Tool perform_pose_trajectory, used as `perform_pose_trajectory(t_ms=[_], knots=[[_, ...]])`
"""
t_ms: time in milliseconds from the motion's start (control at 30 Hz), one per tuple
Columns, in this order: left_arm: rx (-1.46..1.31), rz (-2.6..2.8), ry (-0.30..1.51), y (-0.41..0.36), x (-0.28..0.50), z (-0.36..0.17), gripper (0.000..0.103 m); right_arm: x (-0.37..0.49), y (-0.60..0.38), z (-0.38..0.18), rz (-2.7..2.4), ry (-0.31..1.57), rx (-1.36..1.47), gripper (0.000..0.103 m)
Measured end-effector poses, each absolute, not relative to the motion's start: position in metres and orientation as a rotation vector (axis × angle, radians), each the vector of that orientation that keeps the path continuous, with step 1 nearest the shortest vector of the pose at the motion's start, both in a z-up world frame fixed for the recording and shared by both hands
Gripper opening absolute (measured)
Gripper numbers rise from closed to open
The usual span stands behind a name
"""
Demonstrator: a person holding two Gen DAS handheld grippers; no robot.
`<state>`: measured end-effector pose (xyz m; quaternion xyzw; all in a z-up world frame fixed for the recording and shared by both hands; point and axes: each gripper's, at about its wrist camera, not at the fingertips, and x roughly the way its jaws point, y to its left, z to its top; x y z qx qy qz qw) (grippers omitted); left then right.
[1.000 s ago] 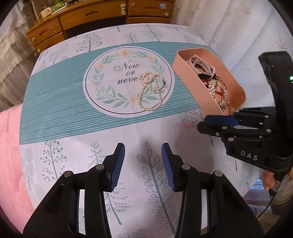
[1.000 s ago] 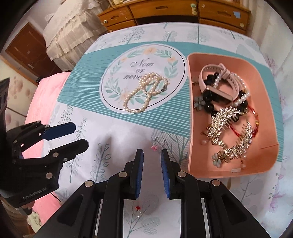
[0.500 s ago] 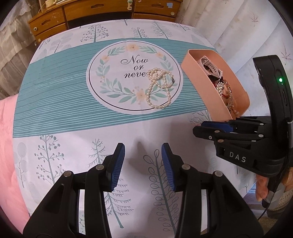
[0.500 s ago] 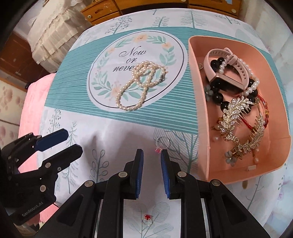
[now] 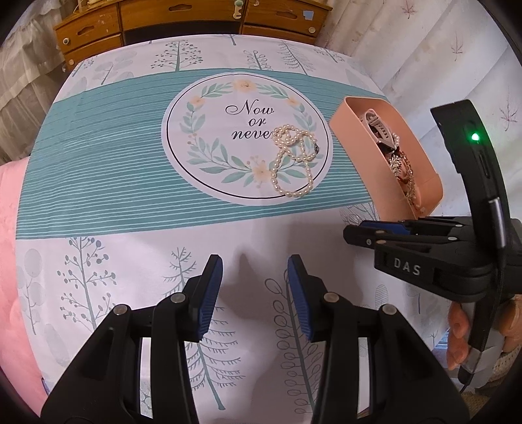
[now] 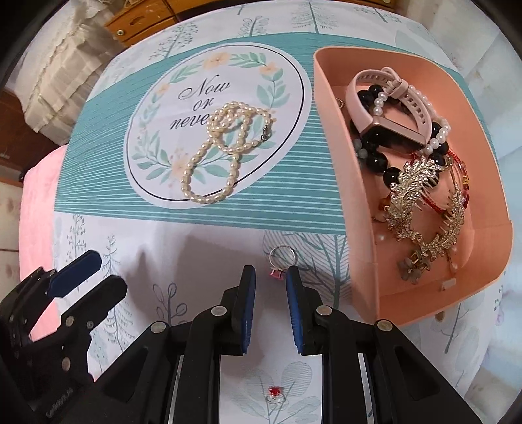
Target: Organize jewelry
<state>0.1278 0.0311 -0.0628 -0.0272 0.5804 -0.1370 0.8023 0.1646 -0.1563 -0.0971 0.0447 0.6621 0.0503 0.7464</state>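
A silver ring with a pink stone (image 6: 282,259) lies on the tablecloth, its stone just between the tips of my right gripper (image 6: 270,277). That gripper points down, its jaws narrowly apart and not touching the ring. A second ring with a red stone (image 6: 275,393) lies under its body. A pearl necklace (image 6: 225,146) (image 5: 293,163) rests on the round "Now or never" print. The pink box (image 6: 329,163) (image 5: 355,143) holds a watch band, bead bracelets and gold leaf combs. My left gripper (image 5: 254,270) (image 6: 104,272) hovers open and empty over bare cloth, left of the right gripper (image 5: 359,231).
A wooden dresser (image 5: 182,19) stands beyond the table's far edge. Pink bedding (image 5: 9,261) lies off the left edge, and a white curtain (image 5: 424,49) hangs to the right. A person's hand (image 5: 456,329) holds the right gripper's handle.
Both grippers have sunk closer to the cloth. The right one has moved forward, so the pink-stone ring now sits at its fingertips. Neither jaw gap has changed.
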Motion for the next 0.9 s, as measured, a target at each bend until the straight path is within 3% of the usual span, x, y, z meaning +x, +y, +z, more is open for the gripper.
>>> perform_pose_trajectory(t_ms=[333,400,600,900], knots=[[-0.064,-0.313,1.242,0.036,0.120,-0.064,0.038,0.162,-0.134,-0.094,0.083,1.402,0.005,0.019],[-0.061,-0.316,1.242,0.035,0.118,-0.065,0.038,0.160,-0.133,-0.094,0.090,1.392,-0.005,0.011],[-0.039,-0.336,1.245,0.023,0.107,-0.061,0.038,0.144,-0.137,-0.089,0.159,1.359,0.015,0.011],[0.034,-0.458,1.262,-0.031,0.070,-0.061,0.038,0.091,-0.178,-0.041,0.313,1.200,0.051,0.010]])
